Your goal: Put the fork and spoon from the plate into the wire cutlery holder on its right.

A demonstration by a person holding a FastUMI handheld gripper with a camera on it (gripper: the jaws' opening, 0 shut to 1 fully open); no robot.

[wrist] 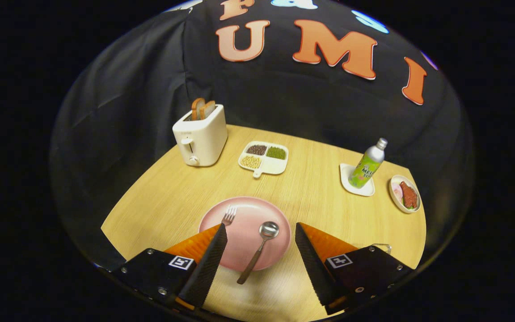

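A: Start nearest. What is the gripper (261, 230) doing?

B: Its fingers are spread wide and pinch nothing. They hang above the near edge of the table (168, 201), one on each side of the pink plate (248, 250), so the cutlery lies in the gap between them. I would judge that spread is kept so either piece can be taken without fuss.

A: And the cutlery itself?

B: The spoon (259, 245) lies between the fingers, bowl up on the plate and pointing away, handle slanting back toward the near left and sticking out past the plate's near rim. That overhang looks like the easy place to pinch. The fork (228, 216) is on the left part of the plate, tines pointing away; its handle runs under the left finger, so I cannot tell how it ends.

A: The wire cutlery holder?

B: Just a thin bit of wire (382, 245) shows over the right finger, near right of the plate. Most of it is hidden, so its openings cannot be read. Neither piece is in it yet.

A: Farther off?

B: A divided tray of beans (264, 157) beyond the plate, a toaster (200, 137) holding bread slices at the far left. To the far right, a bottle (367, 164) stands on a white coaster (351, 188), with a small dish of food (405, 193) beside it. All stand well apart from the plate.
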